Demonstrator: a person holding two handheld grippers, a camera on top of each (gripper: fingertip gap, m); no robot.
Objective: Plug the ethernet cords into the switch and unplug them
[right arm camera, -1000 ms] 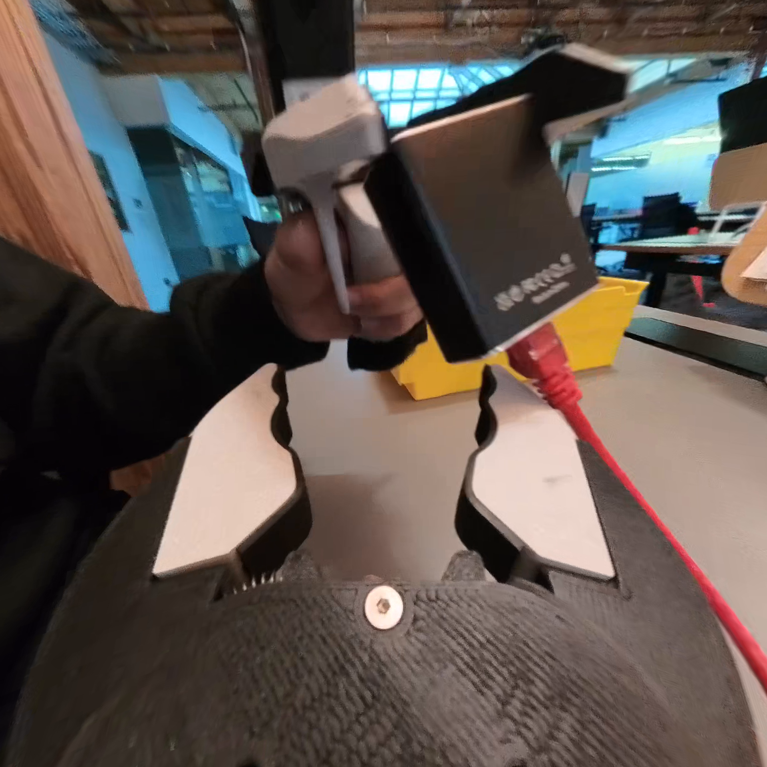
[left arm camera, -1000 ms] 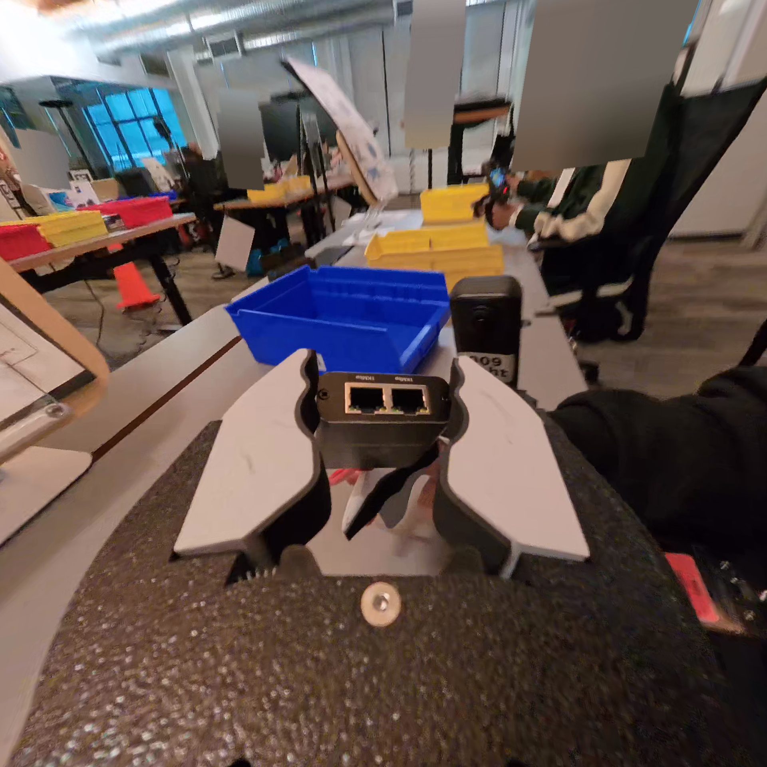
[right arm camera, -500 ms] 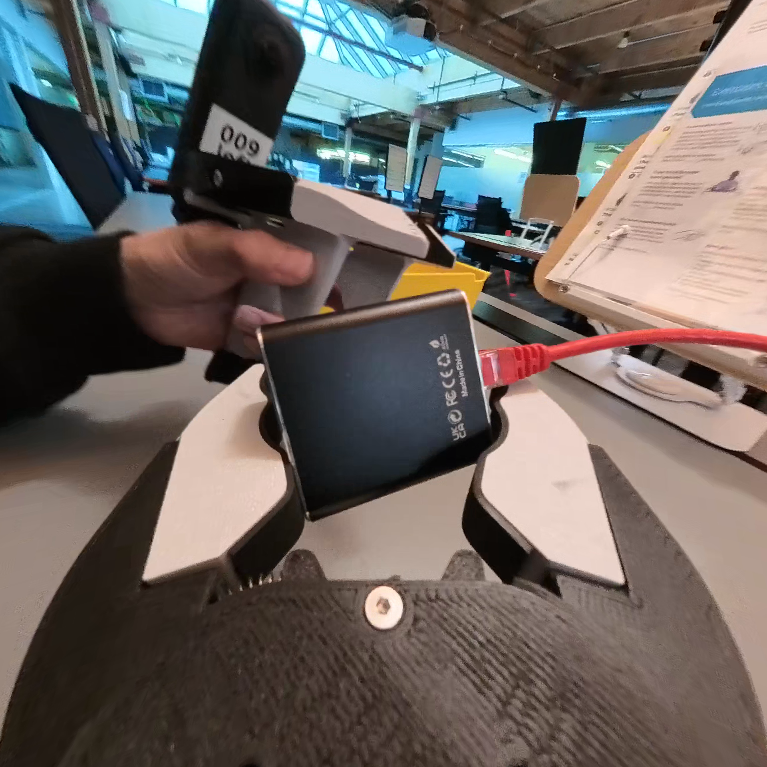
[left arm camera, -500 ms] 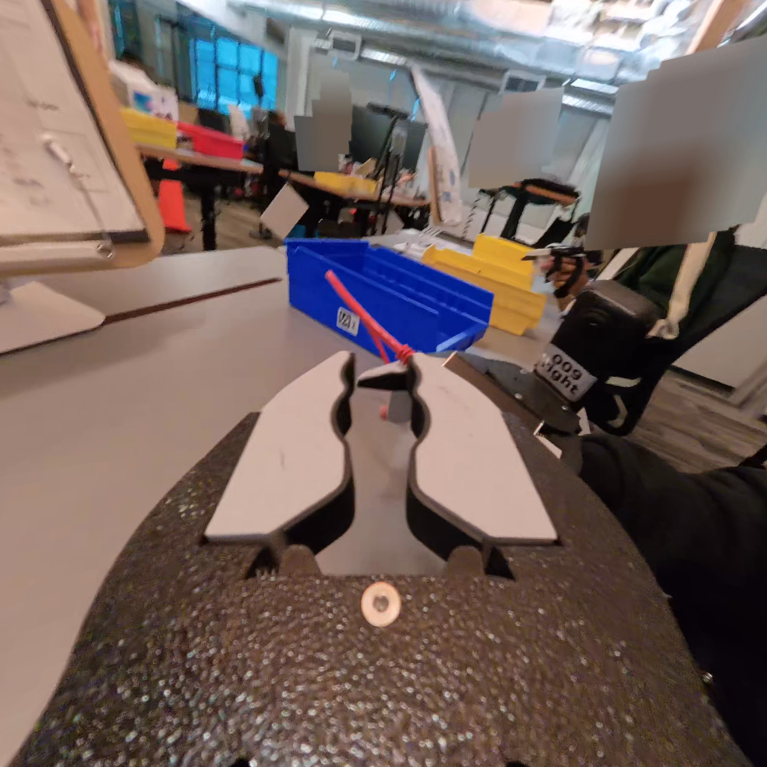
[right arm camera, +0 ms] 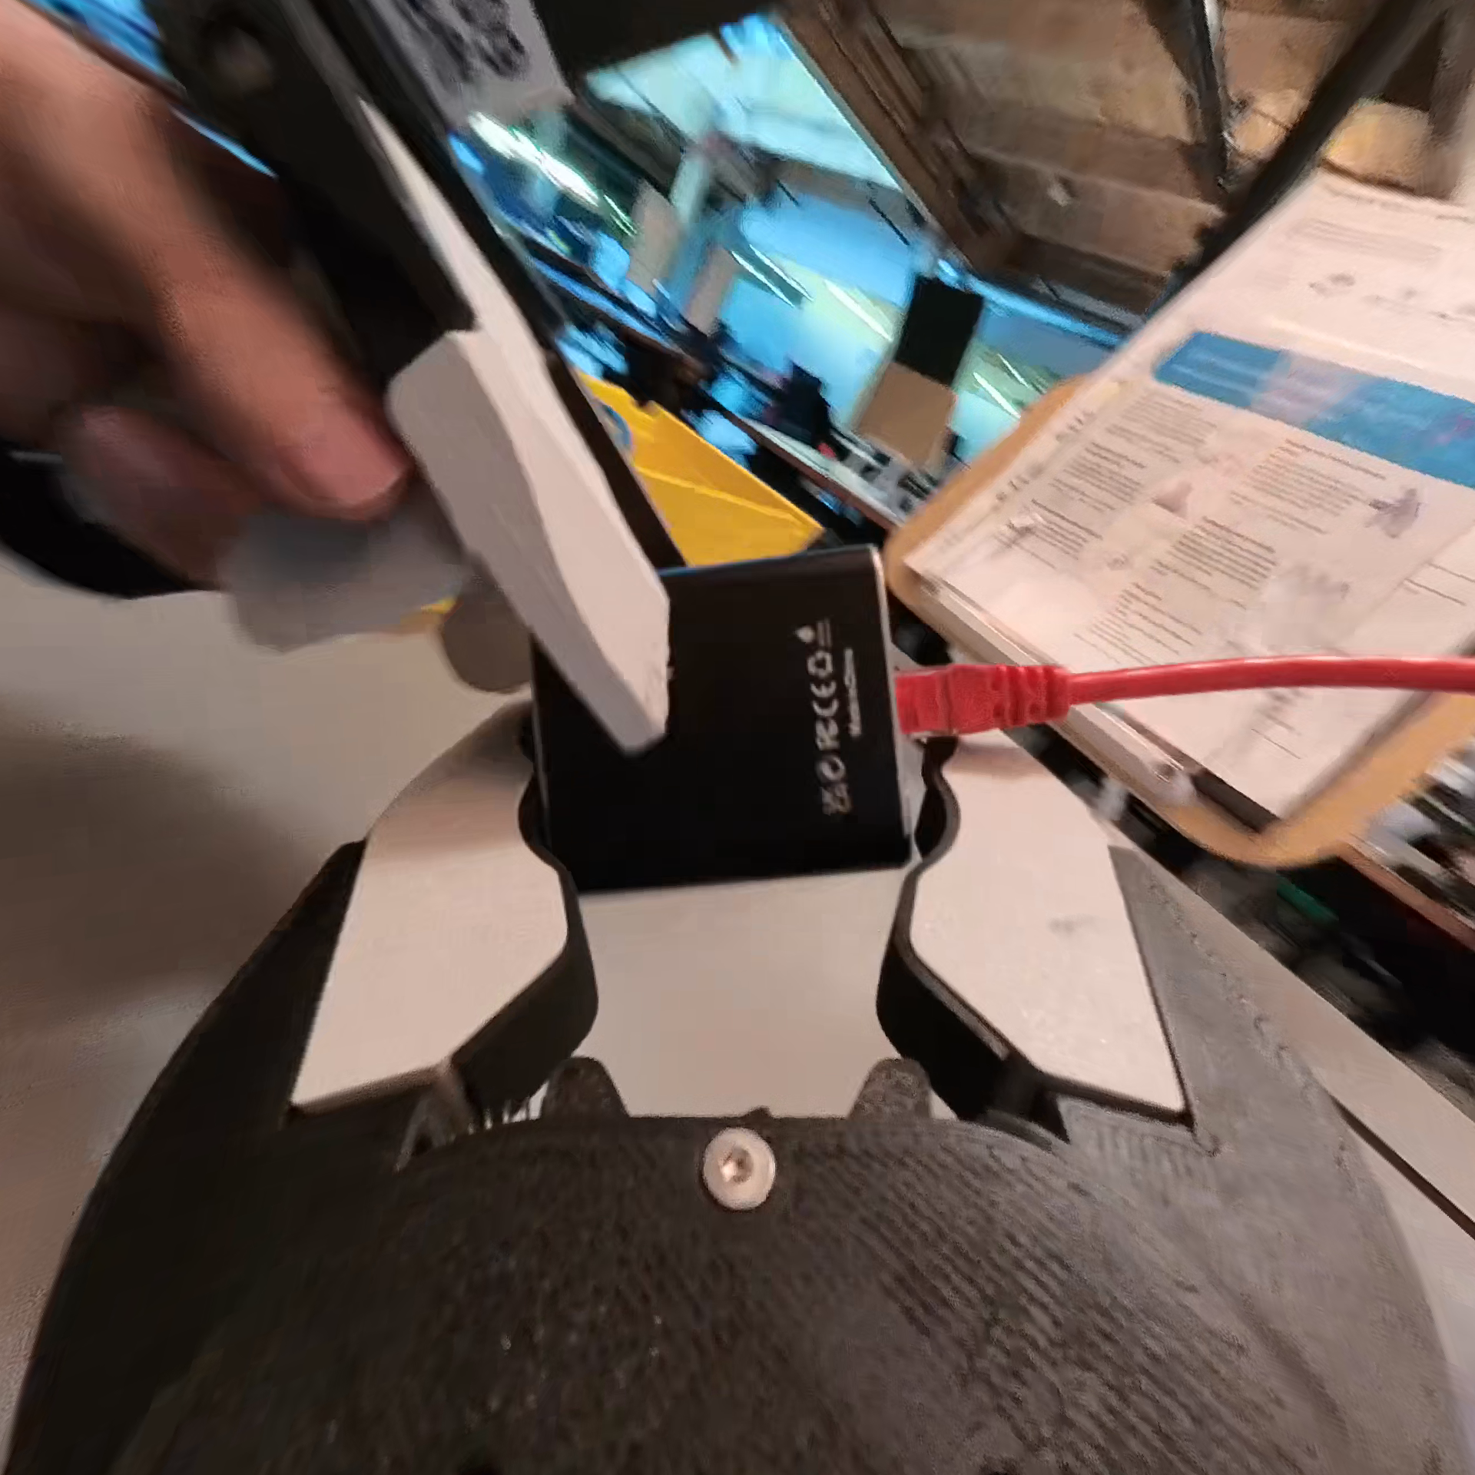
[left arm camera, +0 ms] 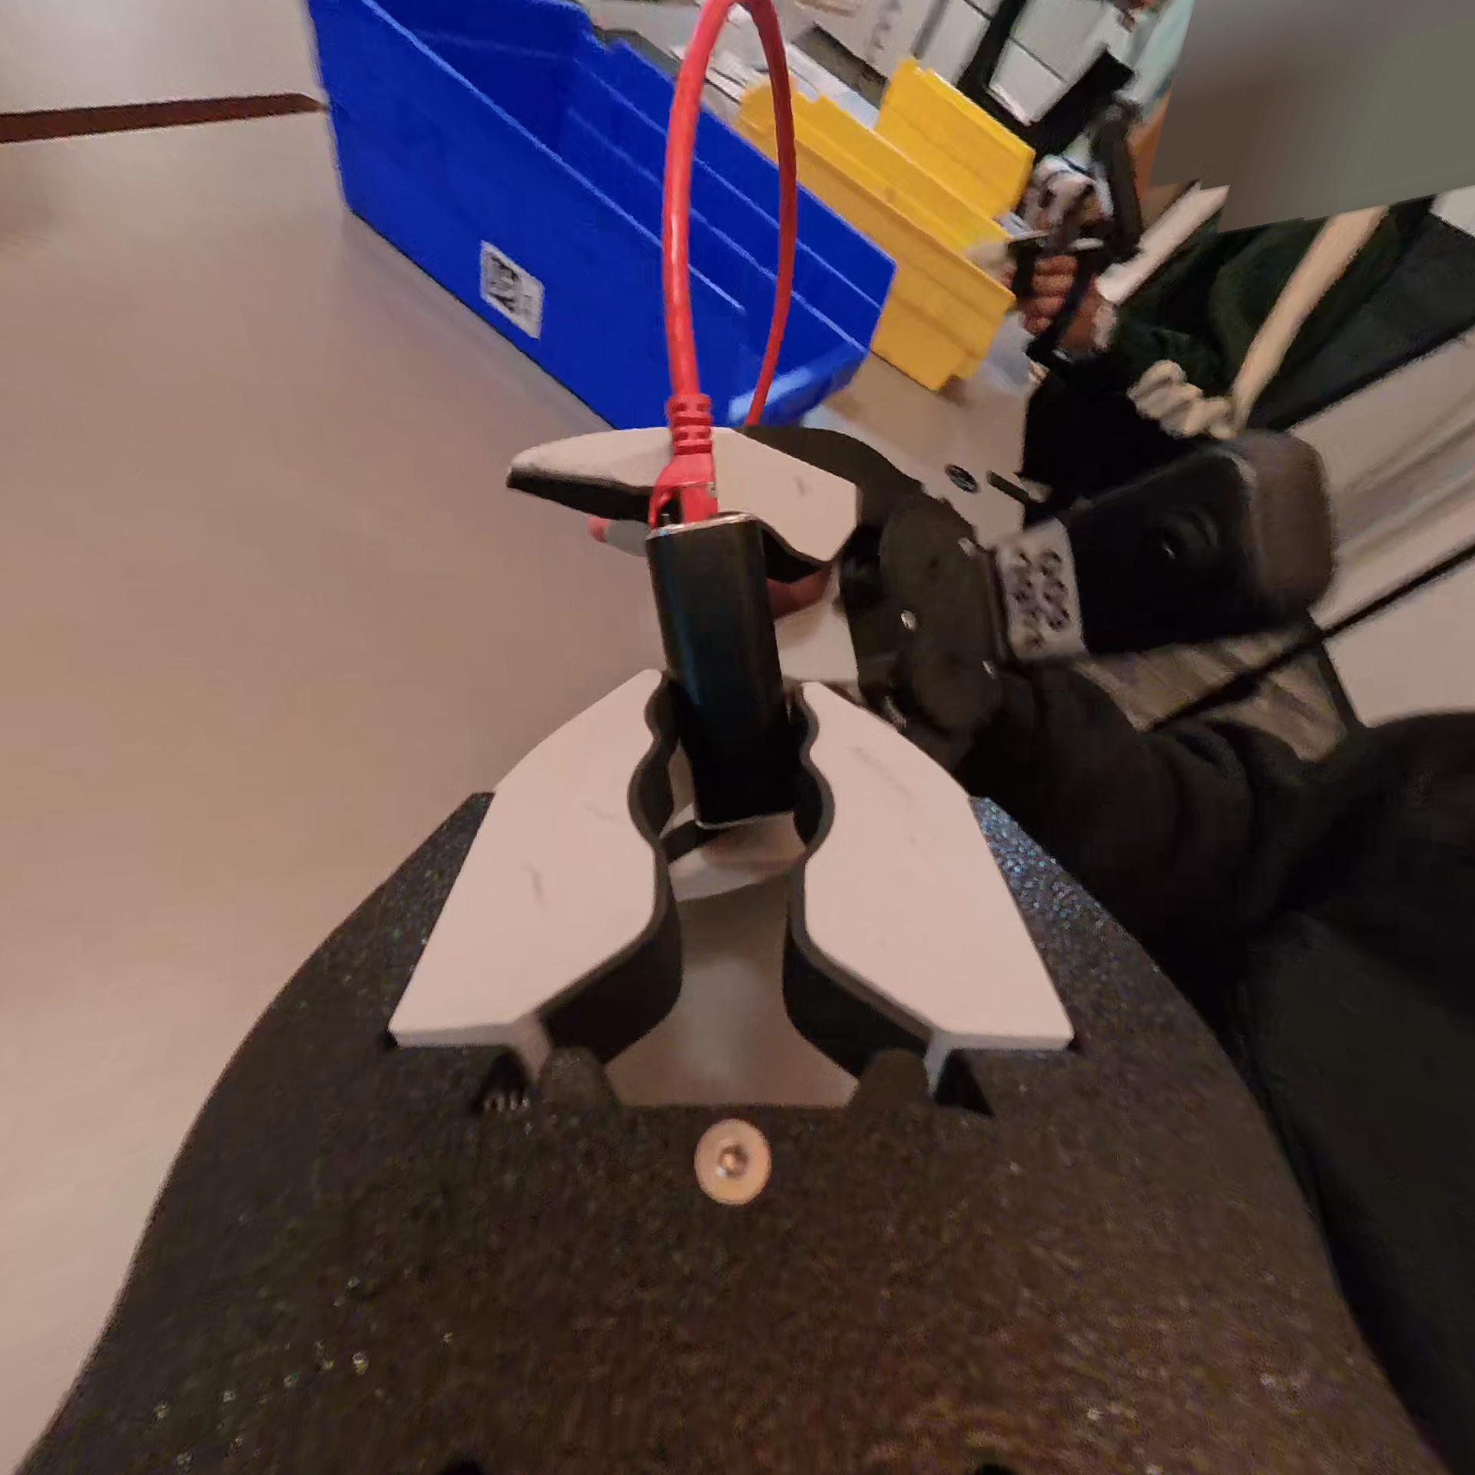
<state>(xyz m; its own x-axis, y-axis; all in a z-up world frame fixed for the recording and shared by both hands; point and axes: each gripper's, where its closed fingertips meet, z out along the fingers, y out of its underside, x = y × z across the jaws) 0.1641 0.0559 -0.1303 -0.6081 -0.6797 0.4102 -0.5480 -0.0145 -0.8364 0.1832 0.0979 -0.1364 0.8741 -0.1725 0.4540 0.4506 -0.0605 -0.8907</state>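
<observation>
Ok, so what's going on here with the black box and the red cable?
A person works a handheld gripper in each hand. The left gripper is clamped on the thin sides of the black switch. The right gripper has a finger on either side of the same switch, but whether it is squeezing is unclear. The red ethernet cord has one plug seated in the switch and loops away; its other end is hidden.

Unquoted markings on black switch (right arm camera: pixel 718 718)
</observation>
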